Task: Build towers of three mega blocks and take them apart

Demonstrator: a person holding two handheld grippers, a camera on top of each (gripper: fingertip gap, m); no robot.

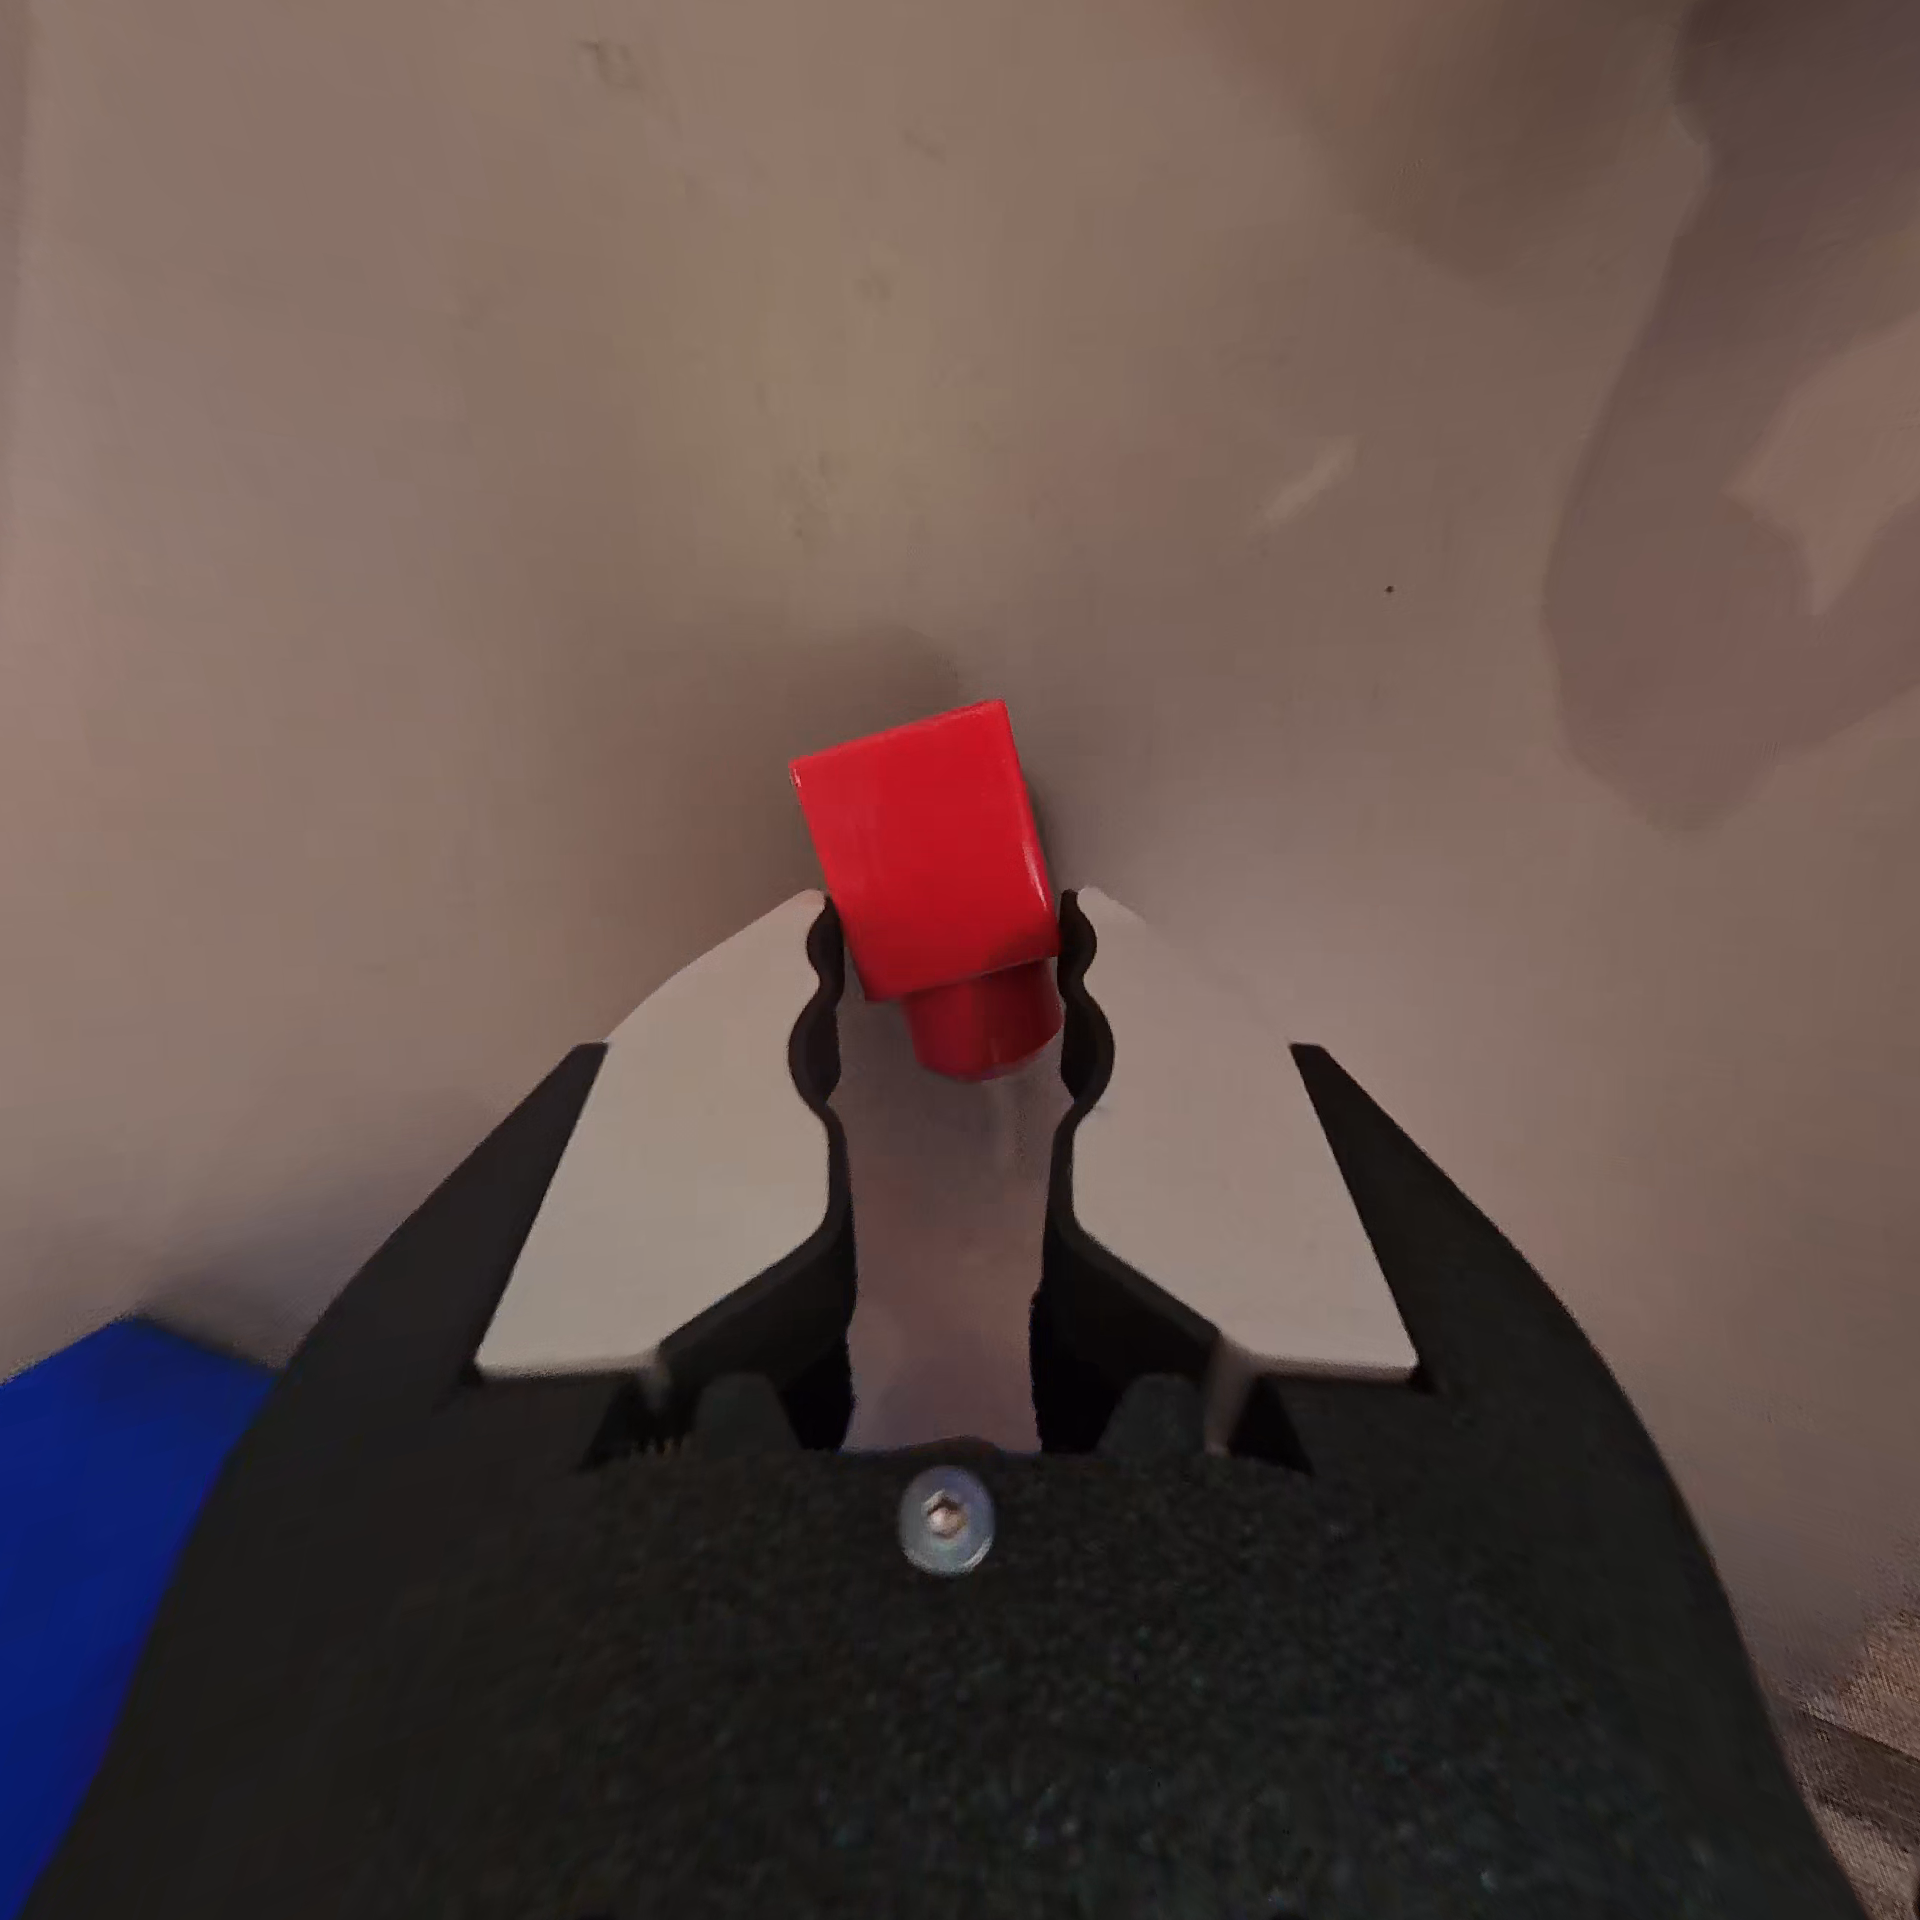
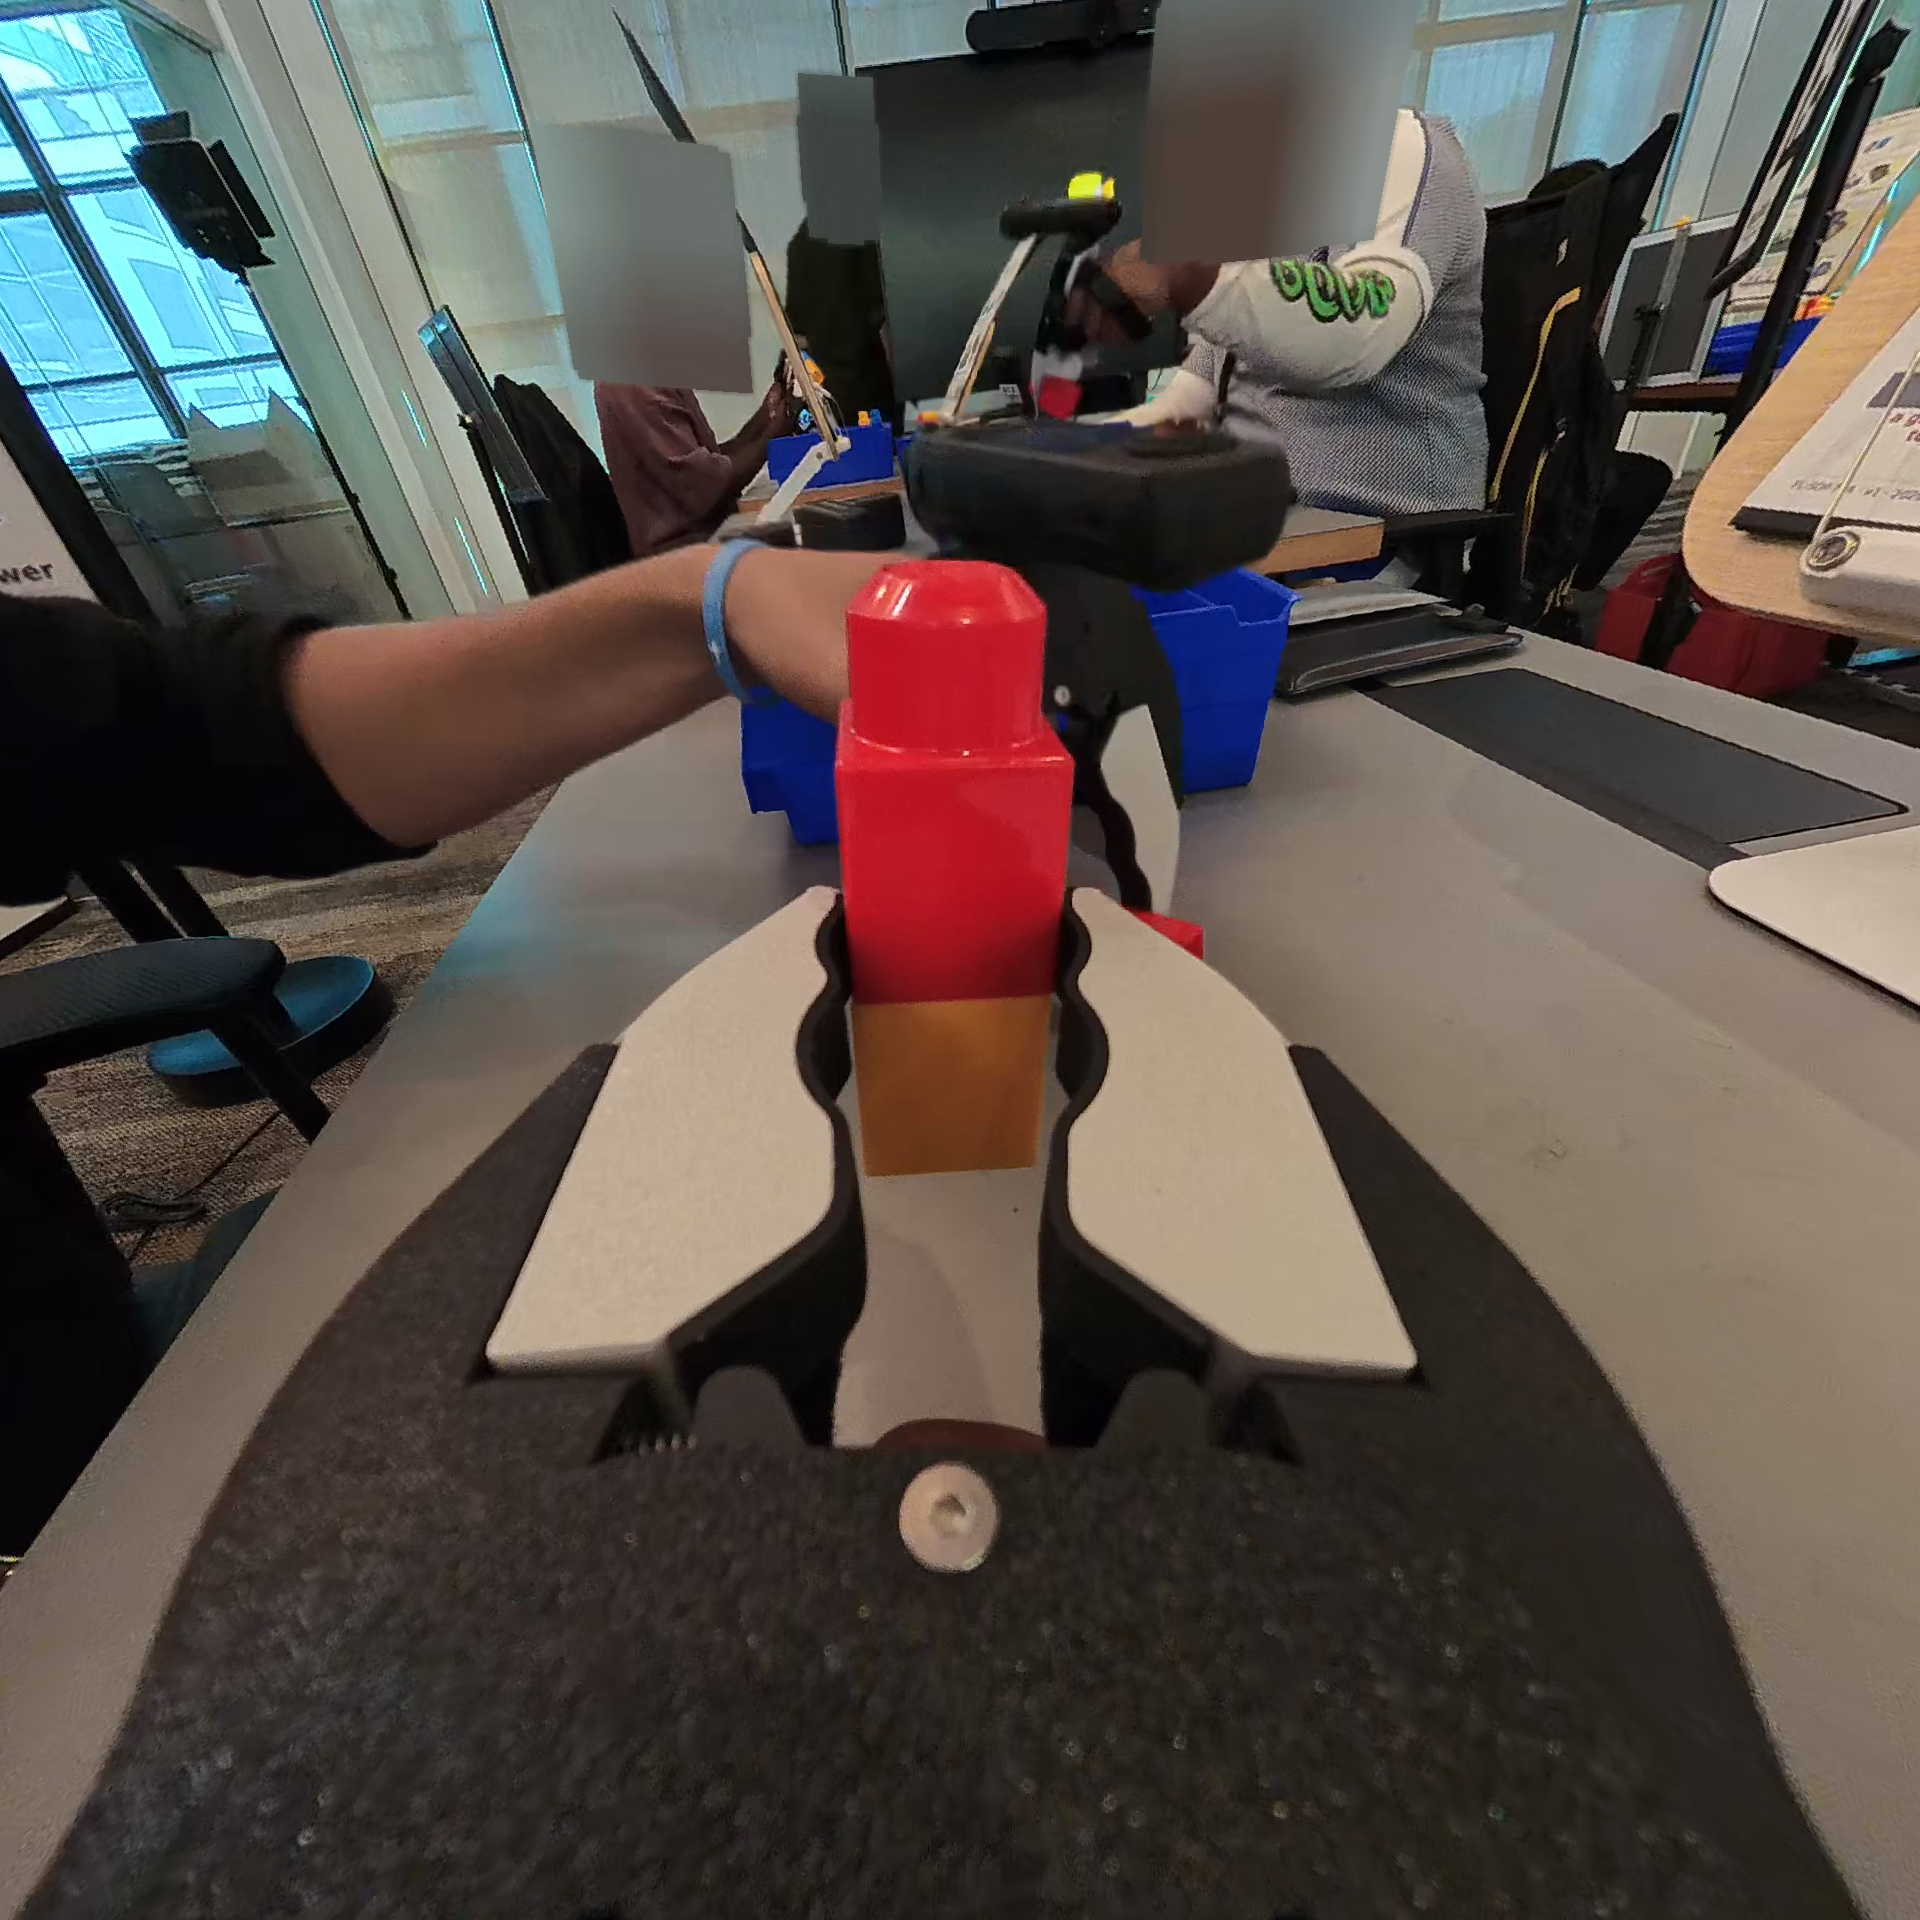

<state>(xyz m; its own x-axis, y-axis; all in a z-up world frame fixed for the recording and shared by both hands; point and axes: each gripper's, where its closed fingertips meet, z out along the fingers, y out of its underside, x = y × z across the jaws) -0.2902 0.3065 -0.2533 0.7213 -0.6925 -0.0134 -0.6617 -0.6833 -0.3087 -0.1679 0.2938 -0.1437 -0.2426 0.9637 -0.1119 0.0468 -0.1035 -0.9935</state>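
A tower of a red block (image 2: 951,831) on an orange block (image 2: 948,1086) stands on the grey table (image 2: 1455,1091). My right gripper (image 2: 951,935) is shut on it where the two blocks meet. Behind the tower, a white finger (image 2: 1148,821) of the left gripper points down at another red block (image 2: 1179,932), mostly hidden. In the left wrist view that red block (image 1: 914,852) lies on its side on the table (image 1: 520,520), stud towards the camera. My left gripper (image 1: 951,930) is shut on its near end.
A blue bin (image 2: 1221,675) stands behind the tower and shows at the lower left of the left wrist view (image 1: 104,1507). A person's forearm (image 2: 468,696) reaches across from the left. A dark mat (image 2: 1621,758) and a white object (image 2: 1829,904) lie at right. The left gripper's tips are roughly 15 centimeters from the right gripper's.
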